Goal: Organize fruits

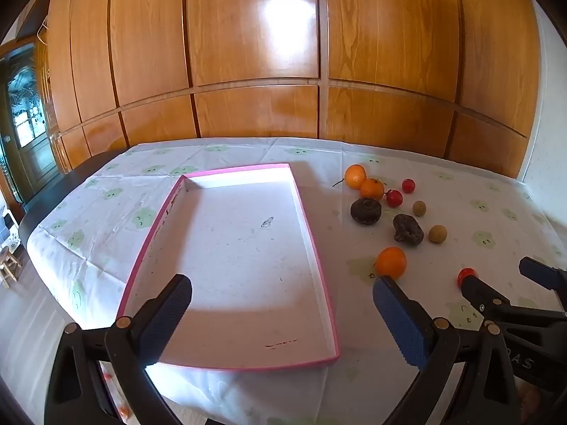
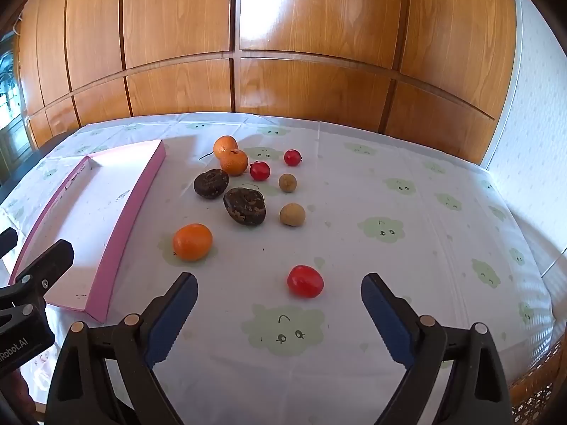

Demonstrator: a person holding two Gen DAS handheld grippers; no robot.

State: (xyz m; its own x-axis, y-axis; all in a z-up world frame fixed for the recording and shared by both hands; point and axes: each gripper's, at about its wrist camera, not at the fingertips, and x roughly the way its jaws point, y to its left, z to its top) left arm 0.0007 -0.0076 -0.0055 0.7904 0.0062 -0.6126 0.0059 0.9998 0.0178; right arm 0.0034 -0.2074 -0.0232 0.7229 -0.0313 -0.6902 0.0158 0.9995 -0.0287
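Tablecloth [image 2: 407, 233], pale and printed with green smiling clouds, covered the table, its fold creases showing; behind it glossy wooden panelling [image 2: 283, 35] filled the far wall, with a light patterned wall [image 2: 531, 106] at the right and a glazed door [image 1: 26, 113] at the far left. A shallow pink-edged tray [image 1: 319, 258] with a scuffed white floor lay on the left part of the cloth. The fruits sat loose to its right: two oranges [image 2: 230, 157] touching at the far end, two dark wrinkled fruits [image 2: 226, 194] nearer, two small tan ones [image 2: 290, 198], two small red ones [image 2: 274, 164], a lone orange [image 2: 192, 242] near the tray, and one red fruit [image 2: 305, 281] nearest. The left gripper [image 1: 281, 301] hung over the tray's near end, tongs wide apart and empty. The right gripper [image 2: 280, 294] hung just short of the near red fruit, tongs likewise apart, holding nothing.
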